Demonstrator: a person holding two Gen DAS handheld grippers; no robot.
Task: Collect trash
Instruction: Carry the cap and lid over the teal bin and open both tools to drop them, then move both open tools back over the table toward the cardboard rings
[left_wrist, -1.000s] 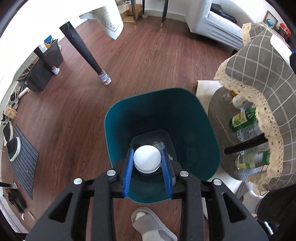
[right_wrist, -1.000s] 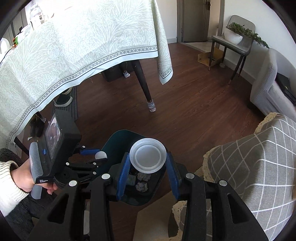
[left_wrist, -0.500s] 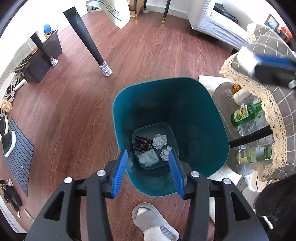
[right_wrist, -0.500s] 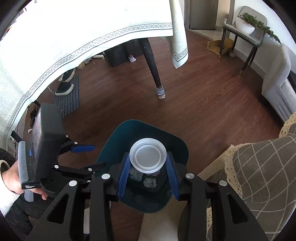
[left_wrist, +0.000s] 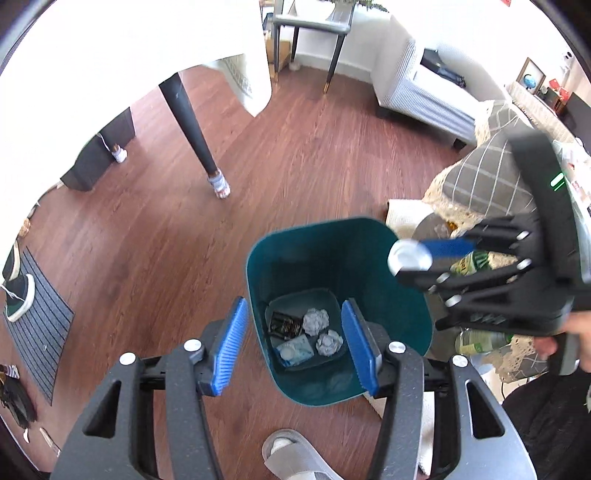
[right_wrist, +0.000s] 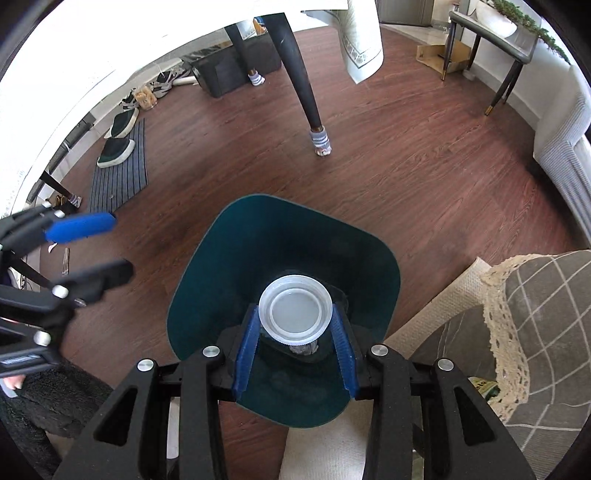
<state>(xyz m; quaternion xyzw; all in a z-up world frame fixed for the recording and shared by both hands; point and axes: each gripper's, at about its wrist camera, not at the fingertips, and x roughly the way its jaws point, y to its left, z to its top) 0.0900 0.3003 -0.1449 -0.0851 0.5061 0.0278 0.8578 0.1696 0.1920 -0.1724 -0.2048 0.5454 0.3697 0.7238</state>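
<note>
Right wrist: tongs (right_wrist: 294, 352) hold lid (right_wrist: 294, 314) above bin (right_wrist: 384, 266).

Dark wood floor (right_wrist: 424, 177) — clothed table (left_wrist: 147, 37), striped sofa (left_wrist: 417, 92), bright daylight.

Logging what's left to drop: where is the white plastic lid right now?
The white plastic lid is clamped in the right claw, directly over the open teal trash bin; the left wrist view shows it above the bin's right rim.

Home living room, wood floor (right_wrist: 406, 155), striped sofa (left_wrist: 424, 96), clothed dining table (right_wrist: 364, 33), shoes (right_wrist: 116, 147) on mat (right_wrist: 118, 177), side chair (left_wrist: 314, 22), teal bin (left_wrist: 295, 251)
</note>
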